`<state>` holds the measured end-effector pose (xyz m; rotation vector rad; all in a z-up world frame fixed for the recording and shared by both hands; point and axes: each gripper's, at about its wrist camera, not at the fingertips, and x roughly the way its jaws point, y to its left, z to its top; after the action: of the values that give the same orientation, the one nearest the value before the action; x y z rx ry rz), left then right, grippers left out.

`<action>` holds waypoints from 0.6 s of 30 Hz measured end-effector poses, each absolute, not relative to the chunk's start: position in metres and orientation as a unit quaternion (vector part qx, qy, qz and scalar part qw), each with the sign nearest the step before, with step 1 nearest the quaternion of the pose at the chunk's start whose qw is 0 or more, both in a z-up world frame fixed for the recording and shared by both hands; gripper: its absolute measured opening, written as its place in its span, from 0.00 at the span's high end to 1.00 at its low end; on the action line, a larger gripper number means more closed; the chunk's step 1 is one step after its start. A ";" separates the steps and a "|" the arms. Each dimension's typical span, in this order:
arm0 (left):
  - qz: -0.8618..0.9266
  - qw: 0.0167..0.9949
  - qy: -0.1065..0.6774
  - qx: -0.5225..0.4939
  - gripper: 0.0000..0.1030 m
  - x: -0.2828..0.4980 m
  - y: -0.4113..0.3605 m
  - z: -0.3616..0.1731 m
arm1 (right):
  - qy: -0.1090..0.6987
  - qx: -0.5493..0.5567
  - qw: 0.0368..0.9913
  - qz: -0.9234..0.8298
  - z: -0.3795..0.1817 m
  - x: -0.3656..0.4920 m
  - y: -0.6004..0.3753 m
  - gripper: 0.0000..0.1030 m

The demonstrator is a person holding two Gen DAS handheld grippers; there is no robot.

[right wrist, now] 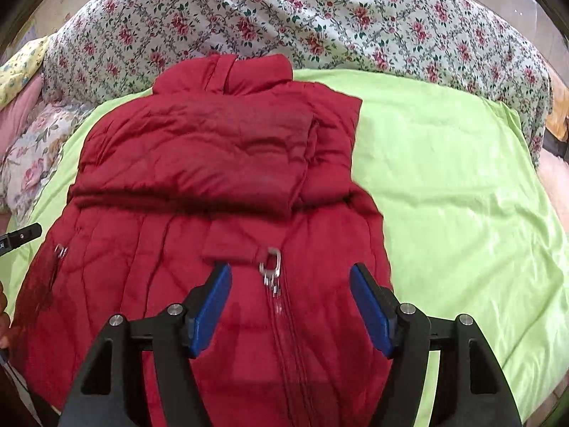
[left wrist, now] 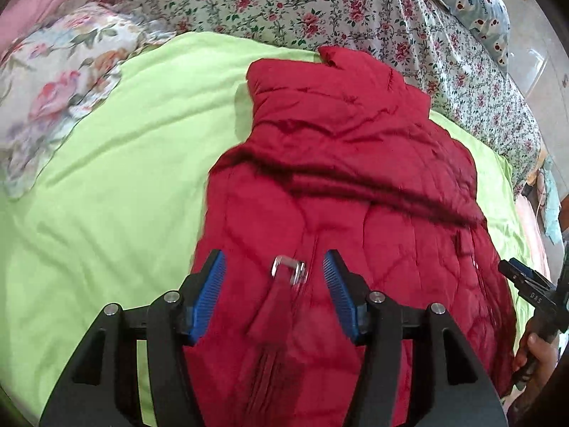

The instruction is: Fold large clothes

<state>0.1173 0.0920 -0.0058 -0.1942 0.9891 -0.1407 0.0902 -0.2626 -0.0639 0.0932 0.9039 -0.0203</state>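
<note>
A red quilted jacket [left wrist: 348, 163] lies on a lime green sheet [left wrist: 117, 163], collar at the far end, with a folded layer across its upper half. The same jacket [right wrist: 213, 163] fills the right wrist view. My left gripper [left wrist: 274, 263] hangs open just above the jacket's near part, over a metal zipper ring [left wrist: 288, 270], its blue pads clear of the cloth. My right gripper [right wrist: 290, 272] is open above another zipper pull [right wrist: 272, 263] and grips nothing. The right gripper's tip [left wrist: 522, 277] shows at the jacket's right edge, with a hand below it.
Beyond the green sheet [right wrist: 444, 178] lies a rose-print bedspread [right wrist: 320, 28]. A floral pillow [left wrist: 53, 82] sits at the far left and a blue patterned pillow [left wrist: 473, 3] at the far right. The left gripper's tip [right wrist: 21, 236] pokes in at the jacket's left edge.
</note>
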 end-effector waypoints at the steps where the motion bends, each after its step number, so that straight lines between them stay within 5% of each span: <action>1: -0.064 0.872 0.477 -0.091 0.45 0.110 0.094 -0.006 | 0.439 0.047 0.897 -0.009 -0.065 0.086 -0.264 0.32; 18: -0.044 0.858 0.507 -0.070 0.38 0.031 0.128 -0.025 | 0.471 0.063 0.879 -0.036 -0.076 -0.005 -0.292 0.25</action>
<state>0.0314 0.1284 -0.0246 -0.1479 1.0646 -0.0919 -0.0055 -0.2921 -0.0757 0.1314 0.9825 -0.0746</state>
